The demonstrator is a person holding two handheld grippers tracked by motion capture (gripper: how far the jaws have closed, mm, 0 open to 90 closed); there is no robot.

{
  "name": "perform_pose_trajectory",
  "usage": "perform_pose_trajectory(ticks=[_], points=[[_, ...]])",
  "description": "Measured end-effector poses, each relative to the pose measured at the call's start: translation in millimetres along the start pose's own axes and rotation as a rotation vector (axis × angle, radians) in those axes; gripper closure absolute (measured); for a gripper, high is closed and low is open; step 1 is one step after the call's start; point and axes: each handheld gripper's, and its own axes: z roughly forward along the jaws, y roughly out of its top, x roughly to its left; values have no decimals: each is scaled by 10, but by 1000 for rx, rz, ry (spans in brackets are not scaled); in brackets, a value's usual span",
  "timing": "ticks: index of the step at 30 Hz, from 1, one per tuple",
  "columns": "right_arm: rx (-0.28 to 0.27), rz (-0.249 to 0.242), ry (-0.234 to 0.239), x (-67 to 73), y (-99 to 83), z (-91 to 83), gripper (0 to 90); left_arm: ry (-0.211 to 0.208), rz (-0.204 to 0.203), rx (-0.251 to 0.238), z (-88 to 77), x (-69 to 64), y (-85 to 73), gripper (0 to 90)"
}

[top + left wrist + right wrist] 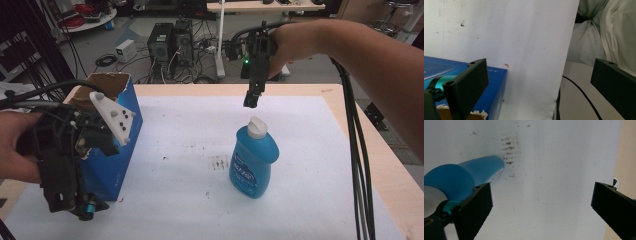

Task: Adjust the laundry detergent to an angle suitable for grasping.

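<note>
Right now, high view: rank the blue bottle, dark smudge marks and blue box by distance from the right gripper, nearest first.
From the right gripper, hanging open above the table:
1. Blue bottle: just below the jaws, white cap up.
2. Dark smudge marks: on the white sheet, left of the bottle.
3. Blue box: at the table's left edge, beside the left gripper.

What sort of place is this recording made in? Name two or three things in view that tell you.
Probably a lab or workshop, not a home. Desktop computer towers stand on the floor among loose cables behind the table, and a white sheet covers the tabletop as a work surface.
</note>
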Motion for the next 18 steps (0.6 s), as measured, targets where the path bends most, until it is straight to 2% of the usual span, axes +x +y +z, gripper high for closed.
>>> perform_pose_trajectory(ticks=[5,8,11,14,16,18], points=[[10,13,-13,17,-34,-16,30,1,4,-12,9,-13,21,17],[9,41,-37,28,-83,-52,31,1,6,-8,18,-9,36,17],[1,45,-58,40,-123,-75,30,-2,7,-6,22,-14,44,17],[-13,78,-83,77,-219,-137,30,1,9,-14,21,-13,61,17],[-17,84,-85,80,-239,-144,30,3,13,-18,24,-6,72,17],[-21,120,-79,115,-317,-147,30,8,15,-24,29,-12,80,17]])
